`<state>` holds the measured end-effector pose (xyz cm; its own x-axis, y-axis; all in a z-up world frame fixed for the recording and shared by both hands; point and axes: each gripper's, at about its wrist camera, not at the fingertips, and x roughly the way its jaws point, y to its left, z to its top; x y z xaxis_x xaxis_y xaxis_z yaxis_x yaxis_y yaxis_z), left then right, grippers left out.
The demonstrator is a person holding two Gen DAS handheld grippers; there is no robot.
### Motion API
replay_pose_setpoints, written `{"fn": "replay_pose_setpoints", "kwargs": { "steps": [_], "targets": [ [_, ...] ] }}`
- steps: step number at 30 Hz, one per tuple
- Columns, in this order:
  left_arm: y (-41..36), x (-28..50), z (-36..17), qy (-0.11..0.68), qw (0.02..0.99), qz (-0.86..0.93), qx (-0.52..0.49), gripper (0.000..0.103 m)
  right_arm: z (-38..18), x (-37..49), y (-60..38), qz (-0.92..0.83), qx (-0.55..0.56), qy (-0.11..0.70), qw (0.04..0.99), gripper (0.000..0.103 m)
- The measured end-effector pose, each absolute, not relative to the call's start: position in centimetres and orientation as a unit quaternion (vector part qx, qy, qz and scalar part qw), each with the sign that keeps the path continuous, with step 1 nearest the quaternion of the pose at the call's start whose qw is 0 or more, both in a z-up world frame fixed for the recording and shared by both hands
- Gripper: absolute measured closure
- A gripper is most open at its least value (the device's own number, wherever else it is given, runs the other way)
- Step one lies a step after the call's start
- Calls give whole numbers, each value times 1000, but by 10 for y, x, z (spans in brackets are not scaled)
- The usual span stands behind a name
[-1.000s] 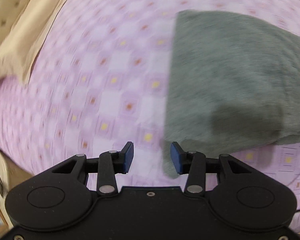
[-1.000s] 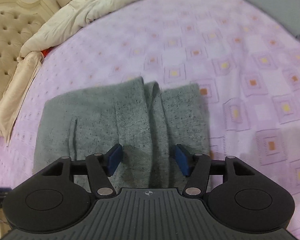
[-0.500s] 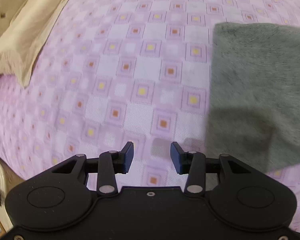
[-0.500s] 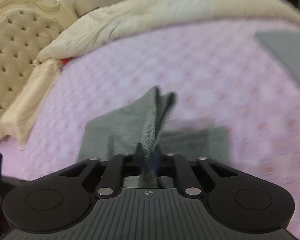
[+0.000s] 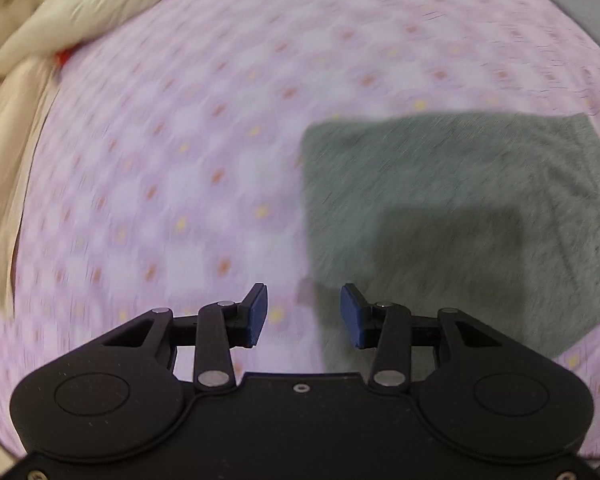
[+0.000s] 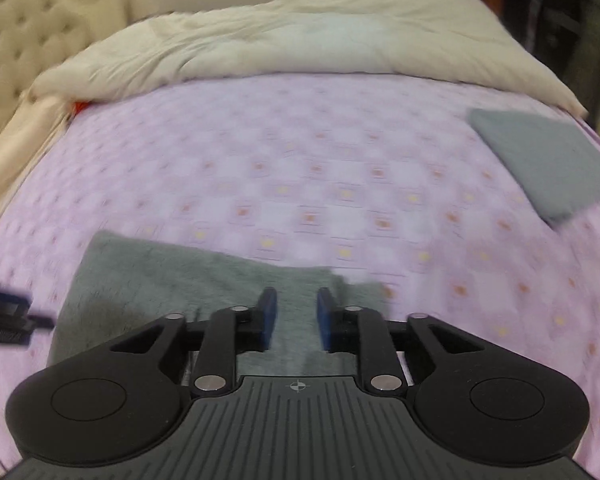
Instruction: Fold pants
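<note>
The grey-green pants (image 5: 440, 208) lie folded into a flat rectangle on the purple patterned bedsheet (image 5: 180, 160). In the left wrist view my left gripper (image 5: 303, 314) is open and empty, just above the pants' near left corner. In the right wrist view the pants (image 6: 172, 276) lie right under my right gripper (image 6: 293, 318), which is open with nothing between its pads. The left gripper's black body (image 6: 4, 314) shows at the left edge of the right wrist view. Both views are blurred by motion.
A cream duvet (image 6: 300, 40) is bunched along the far side of the bed. A tufted headboard (image 6: 16, 36) stands at the left. Another folded grey garment (image 6: 544, 164) lies at the far right of the sheet (image 6: 340, 184), also in the left wrist view (image 5: 584, 8).
My right gripper had shut on a raised fold of the pants and has now opened; the pants lie flat. My left gripper stayed open and swung back over the pants' corner.
</note>
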<state>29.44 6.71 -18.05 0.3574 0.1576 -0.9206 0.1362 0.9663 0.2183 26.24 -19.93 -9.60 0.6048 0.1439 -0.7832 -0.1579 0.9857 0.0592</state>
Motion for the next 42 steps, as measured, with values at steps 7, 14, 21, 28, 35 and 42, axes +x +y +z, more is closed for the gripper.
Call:
{"fn": "replay_pose_setpoints", "kwargs": {
  "steps": [7, 14, 21, 28, 35, 42],
  "targets": [
    [62, 350, -181, 565, 819, 7, 96, 51, -122, 277, -208, 75, 24, 469, 880, 55],
    [80, 353, -197, 581, 807, 21, 102, 51, -159, 274, -244, 95, 131, 519, 839, 47],
    [87, 355, -202, 581, 807, 19, 104, 51, -131, 268, -237, 109, 145, 510, 841, 89],
    [85, 379, -214, 575, 810, 41, 108, 50, -145, 271, -227, 52, 57, 535, 841, 89],
    [111, 416, -246, 602, 791, 82, 75, 49, -148, 277, -221, 28, 35, 536, 843, 75],
    [113, 380, -187, 529, 841, 94, 64, 53, -105, 263, -206, 47, -18, 441, 896, 72]
  ]
}}
